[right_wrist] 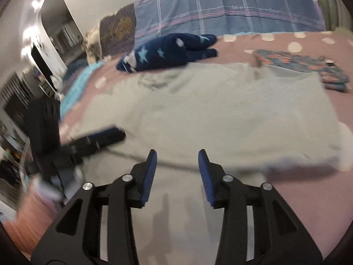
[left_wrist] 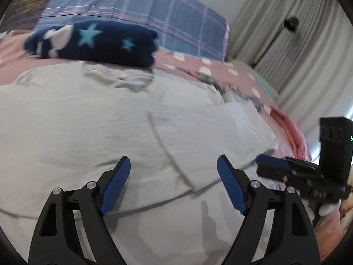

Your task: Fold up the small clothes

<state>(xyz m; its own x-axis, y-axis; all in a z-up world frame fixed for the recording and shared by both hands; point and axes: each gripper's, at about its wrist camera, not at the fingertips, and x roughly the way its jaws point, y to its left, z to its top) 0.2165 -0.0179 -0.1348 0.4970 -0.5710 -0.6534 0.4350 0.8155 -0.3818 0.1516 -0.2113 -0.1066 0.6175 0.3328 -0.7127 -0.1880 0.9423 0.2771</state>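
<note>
Directly beneath both sets of jaws lies the pale grey garment point(left_wrist: 92, 128), spread across the pink spotted bedspread point(left_wrist: 220, 70). I hold the left gripper point(left_wrist: 174, 172) with its jaws spread wide and nothing between them; a folded-over panel of the garment runs ahead of them and to their right. The right gripper point(right_wrist: 177, 165) has its jaws parted to a moderate gap, also empty, with the garment's near hem just ahead of the pads.

I judge the cloth light, limp and non-fragile — it will sag and crease wherever unsupported. Grip it at an edge or corner, one gripper per corner, pinching both layers where doubled. Beyond the jaws, a folded navy star-print item point(left_wrist: 94, 42) rests near the plaid pillow point(left_wrist: 136, 11).
</note>
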